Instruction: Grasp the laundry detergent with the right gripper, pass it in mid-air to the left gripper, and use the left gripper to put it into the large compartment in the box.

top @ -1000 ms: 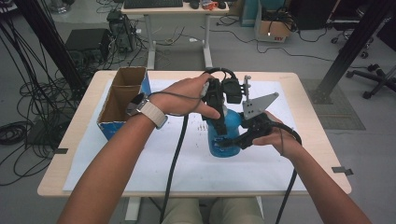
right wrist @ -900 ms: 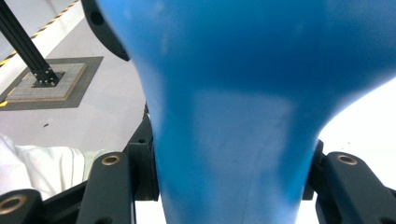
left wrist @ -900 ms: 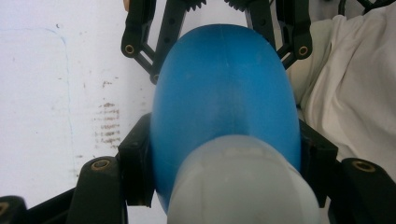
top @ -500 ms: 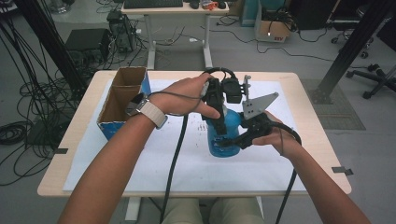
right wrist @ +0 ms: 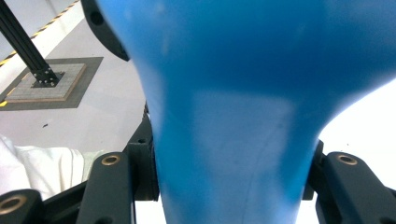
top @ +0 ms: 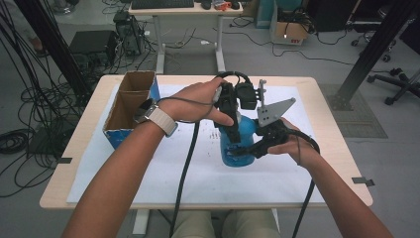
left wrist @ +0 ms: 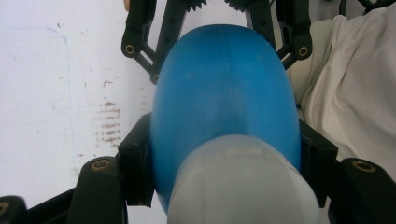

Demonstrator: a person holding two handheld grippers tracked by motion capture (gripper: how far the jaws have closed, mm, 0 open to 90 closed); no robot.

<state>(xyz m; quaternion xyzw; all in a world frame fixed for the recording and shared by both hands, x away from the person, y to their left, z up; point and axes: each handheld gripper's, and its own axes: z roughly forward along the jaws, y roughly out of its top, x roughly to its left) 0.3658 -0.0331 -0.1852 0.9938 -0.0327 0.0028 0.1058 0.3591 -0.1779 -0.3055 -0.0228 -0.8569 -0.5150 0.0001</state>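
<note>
A blue plastic bottle [top: 229,152] stands near the middle of the white sheet, held from two sides. My left gripper [top: 234,131] comes down from above and is shut on its upper part. The left gripper view looks down past the whitish cap [left wrist: 243,186] onto the blue body [left wrist: 224,93], with my left gripper [left wrist: 226,158] pressing on both flanks. My right gripper [top: 246,150] reaches in from the right and is shut on the lower body. In the right gripper view the bottle [right wrist: 243,70] sits tight between the pads of my right gripper [right wrist: 233,172].
An open cardboard box [top: 130,106] with blue sides stands at the table's left. A white sheet [top: 148,168] covers most of the wooden table [top: 81,148], with small brown marks [top: 215,134] beside the bottle. Both cables trail off the near edge.
</note>
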